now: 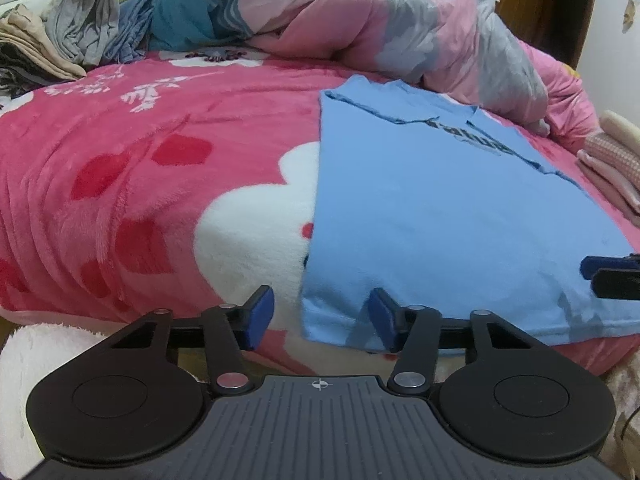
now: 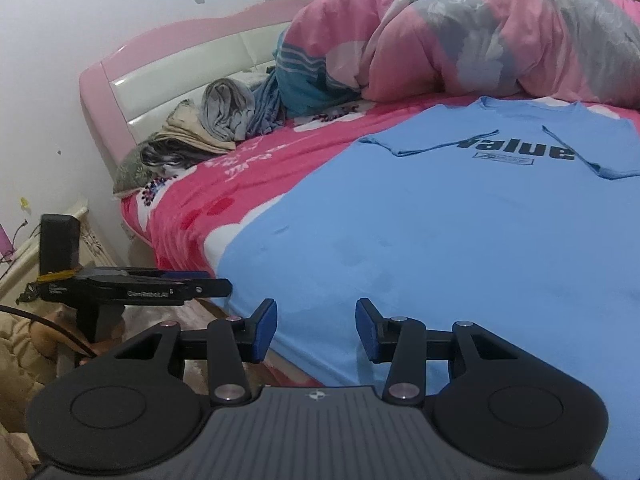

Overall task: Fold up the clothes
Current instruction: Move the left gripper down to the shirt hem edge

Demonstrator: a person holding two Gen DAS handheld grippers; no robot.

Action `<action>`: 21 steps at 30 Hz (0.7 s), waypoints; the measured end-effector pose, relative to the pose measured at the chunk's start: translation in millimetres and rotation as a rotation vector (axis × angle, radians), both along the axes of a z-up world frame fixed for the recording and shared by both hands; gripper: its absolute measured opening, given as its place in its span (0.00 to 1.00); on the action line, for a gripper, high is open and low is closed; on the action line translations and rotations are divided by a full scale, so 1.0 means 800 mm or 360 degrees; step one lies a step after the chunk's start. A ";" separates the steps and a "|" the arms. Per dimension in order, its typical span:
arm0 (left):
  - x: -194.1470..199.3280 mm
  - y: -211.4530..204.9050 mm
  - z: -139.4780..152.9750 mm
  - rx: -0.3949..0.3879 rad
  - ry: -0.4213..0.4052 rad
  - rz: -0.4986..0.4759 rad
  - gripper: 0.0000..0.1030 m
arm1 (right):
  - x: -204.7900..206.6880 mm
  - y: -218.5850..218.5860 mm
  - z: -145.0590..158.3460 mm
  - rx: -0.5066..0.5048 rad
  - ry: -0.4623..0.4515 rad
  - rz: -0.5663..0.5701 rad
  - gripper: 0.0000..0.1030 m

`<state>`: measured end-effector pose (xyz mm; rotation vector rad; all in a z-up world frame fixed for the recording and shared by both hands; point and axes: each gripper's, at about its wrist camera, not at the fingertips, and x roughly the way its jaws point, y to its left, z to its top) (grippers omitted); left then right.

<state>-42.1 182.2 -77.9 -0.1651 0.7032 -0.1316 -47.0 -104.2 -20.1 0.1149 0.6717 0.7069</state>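
Left wrist view: mounted behind the left gripper (image 1: 321,317), low at the near edge of the bed, angled down across the pink blanket (image 1: 120,168) toward the heaped duvet (image 1: 400,24); close over the hem corner of the blue T-shirt (image 1: 440,208), right gripper (image 1: 608,274) entering at the right edge.

Right wrist view: behind the right gripper (image 2: 316,330), also low at the near edge, close over the hem, facing along the shirt toward the headboard (image 2: 180,80) and wall; left gripper (image 2: 216,286) seen side-on at left.

Shared by both: shirt, blanket, duvet, clothes pile (image 1: 60,36).
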 end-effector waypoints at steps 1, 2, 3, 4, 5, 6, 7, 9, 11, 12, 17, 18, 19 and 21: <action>0.002 0.000 -0.002 -0.0005 0.0008 -0.0009 0.45 | 0.001 0.000 0.000 0.0004 0.0002 -0.0002 0.44; 0.004 0.001 -0.003 -0.0012 0.0014 -0.0018 0.44 | 0.001 0.000 0.001 0.0007 0.0004 -0.0004 0.44; 0.005 0.001 -0.005 -0.0020 0.0020 -0.0024 0.43 | 0.002 0.000 0.001 0.0010 0.0006 -0.0007 0.44; 0.007 0.002 -0.006 -0.0027 0.0026 -0.0030 0.41 | 0.003 0.001 0.001 0.0011 0.0006 -0.0011 0.44; 0.007 0.002 -0.006 -0.0033 0.0030 -0.0036 0.40 | 0.003 0.001 0.001 0.0013 0.0005 -0.0016 0.44; 0.008 0.002 -0.006 -0.0037 0.0034 -0.0041 0.39 | 0.004 0.001 0.001 0.0017 0.0005 -0.0021 0.44; 0.008 0.003 -0.006 -0.0042 0.0039 -0.0045 0.37 | 0.004 0.001 0.001 0.0024 0.0008 -0.0025 0.44; 0.008 0.004 -0.005 -0.0055 0.0053 -0.0053 0.33 | 0.005 0.000 0.001 0.0035 0.0012 -0.0031 0.44; 0.008 0.005 -0.004 -0.0079 0.0068 -0.0067 0.26 | 0.005 0.001 0.000 0.0034 0.0010 -0.0030 0.44; 0.008 0.006 -0.004 -0.0089 0.0076 -0.0072 0.23 | 0.005 0.001 0.000 0.0035 0.0011 -0.0031 0.44; 0.009 0.010 -0.003 -0.0122 0.0091 -0.0085 0.18 | 0.003 -0.004 0.002 0.0055 0.0002 -0.0046 0.44; 0.010 0.010 -0.003 -0.0124 0.0090 -0.0090 0.18 | 0.002 -0.004 0.002 0.0058 0.0002 -0.0049 0.44; 0.010 0.011 -0.003 -0.0127 0.0094 -0.0091 0.18 | 0.002 -0.005 0.001 0.0061 0.0003 -0.0051 0.44; 0.009 0.012 -0.001 -0.0131 0.0097 -0.0091 0.14 | 0.002 -0.006 0.002 0.0062 -0.0003 -0.0060 0.44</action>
